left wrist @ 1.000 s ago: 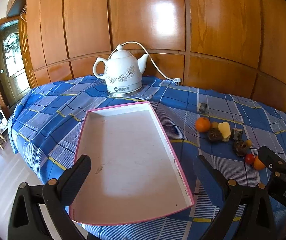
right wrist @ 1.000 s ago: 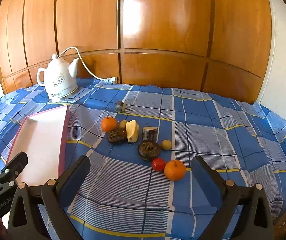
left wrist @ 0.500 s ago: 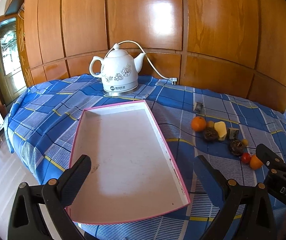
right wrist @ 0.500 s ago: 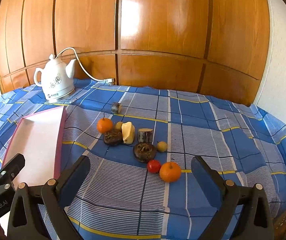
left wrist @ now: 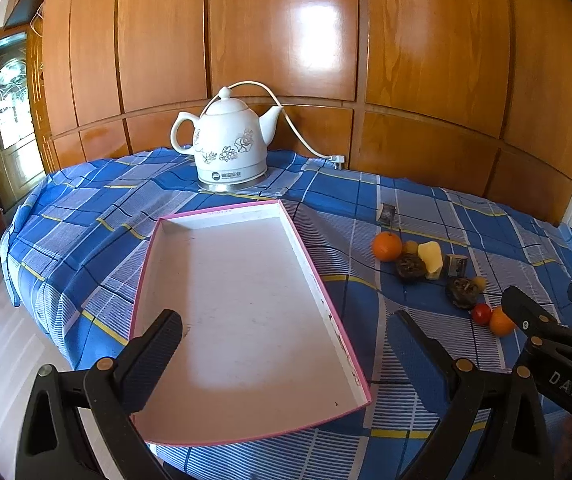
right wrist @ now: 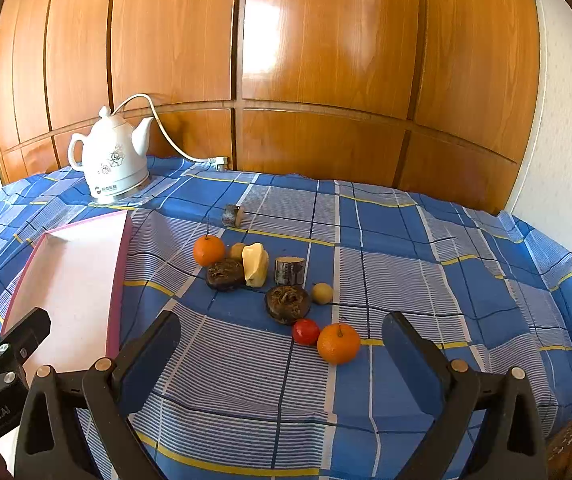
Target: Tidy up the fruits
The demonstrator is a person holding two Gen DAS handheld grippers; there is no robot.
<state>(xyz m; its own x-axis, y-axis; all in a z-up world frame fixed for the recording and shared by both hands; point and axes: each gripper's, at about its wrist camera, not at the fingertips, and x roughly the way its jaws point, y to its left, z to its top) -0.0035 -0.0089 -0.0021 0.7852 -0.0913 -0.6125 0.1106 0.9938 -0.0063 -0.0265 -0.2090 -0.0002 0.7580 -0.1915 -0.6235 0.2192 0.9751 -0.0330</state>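
A white tray with a pink rim (left wrist: pixel 318 292) lies empty on the blue checked cloth, also seen in the right wrist view (right wrist: pixel 119 264). Fruits lie in a cluster right of it: a near orange (right wrist: pixel 338 343), a red tomato (right wrist: pixel 306 331), a far orange (right wrist: pixel 208 250), a yellow piece (right wrist: pixel 255 265), two dark round fruits (right wrist: pixel 288 304) and small yellowish ones (right wrist: pixel 322 293). My left gripper (left wrist: pixel 286 354) is open above the tray's near end. My right gripper (right wrist: pixel 281 354) is open, just short of the tomato and near orange.
A white kettle (left wrist: pixel 229 152) with a cord stands at the back by the wood-panelled wall. Two short log pieces (right wrist: pixel 290 270) (right wrist: pixel 232 215) lie among the fruits. The table edge drops off at left and right.
Both views rose and pulled slightly back, so the tray and fruits sit lower and nearer the fingers. Both grippers stay open and nothing on the table moved.
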